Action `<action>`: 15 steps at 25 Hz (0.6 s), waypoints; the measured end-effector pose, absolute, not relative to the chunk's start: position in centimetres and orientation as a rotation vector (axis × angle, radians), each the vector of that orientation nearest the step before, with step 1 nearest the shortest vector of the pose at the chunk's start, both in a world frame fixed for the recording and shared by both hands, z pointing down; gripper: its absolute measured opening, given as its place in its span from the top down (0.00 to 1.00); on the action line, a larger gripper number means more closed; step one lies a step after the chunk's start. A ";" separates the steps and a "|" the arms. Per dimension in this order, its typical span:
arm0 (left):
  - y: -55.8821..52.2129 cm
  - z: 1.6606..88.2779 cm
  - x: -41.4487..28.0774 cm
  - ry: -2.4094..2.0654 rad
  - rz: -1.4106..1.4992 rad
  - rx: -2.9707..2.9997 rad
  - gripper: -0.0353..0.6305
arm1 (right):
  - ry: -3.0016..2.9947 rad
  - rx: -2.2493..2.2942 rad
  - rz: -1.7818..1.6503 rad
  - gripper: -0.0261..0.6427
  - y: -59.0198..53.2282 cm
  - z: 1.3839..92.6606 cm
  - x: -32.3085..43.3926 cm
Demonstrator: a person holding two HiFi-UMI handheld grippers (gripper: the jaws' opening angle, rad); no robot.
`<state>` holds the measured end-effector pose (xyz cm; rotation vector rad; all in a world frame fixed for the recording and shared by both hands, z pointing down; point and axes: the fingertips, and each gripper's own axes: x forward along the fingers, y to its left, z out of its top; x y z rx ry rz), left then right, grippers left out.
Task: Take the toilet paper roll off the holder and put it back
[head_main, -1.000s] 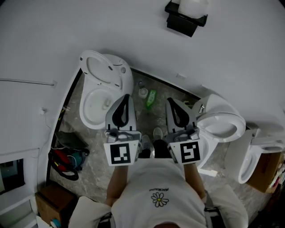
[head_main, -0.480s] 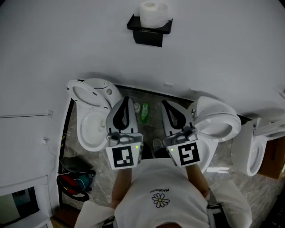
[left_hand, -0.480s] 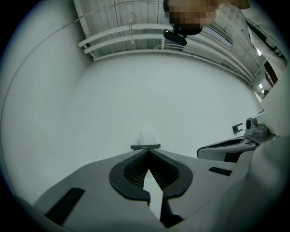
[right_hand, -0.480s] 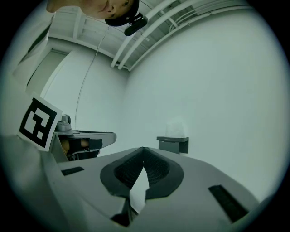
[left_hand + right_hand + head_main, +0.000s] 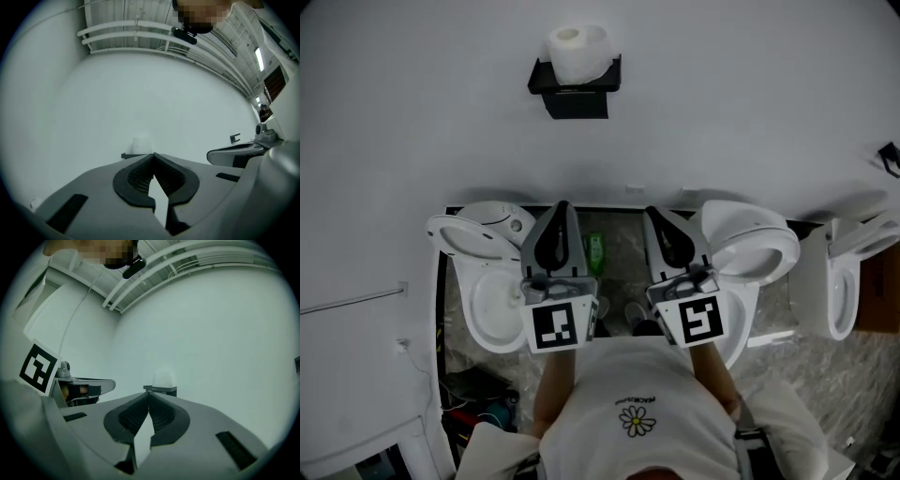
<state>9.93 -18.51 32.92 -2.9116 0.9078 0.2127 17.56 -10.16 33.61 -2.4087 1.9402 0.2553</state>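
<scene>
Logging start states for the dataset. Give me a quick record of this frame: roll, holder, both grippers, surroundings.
roll: toilet paper roll sits on top of the holder, untouched
holder: black holder on the white wall
left: left gripper jaws together, nothing between them, apart from the roll
right: right gripper jaws together, nothing between them, apart from the roll
floor: left toilet and right toilet, with a green bottle between them
stage: roll not yet taken off
</scene>
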 end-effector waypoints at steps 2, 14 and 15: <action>-19.1 32.8 10.2 0.864 0.209 -2.925 0.92 | 1.898 -2.441 0.254 0.94 -10.4 33.5 17.7; -22.3 32.1 9.4 0.706 0.185 -2.967 0.92 | 1.792 -2.481 0.209 0.94 -12.7 33.0 17.1; -22.6 32.1 9.3 0.706 0.183 -2.968 0.92 | 1.787 -2.481 0.206 0.94 -12.7 33.0 17.1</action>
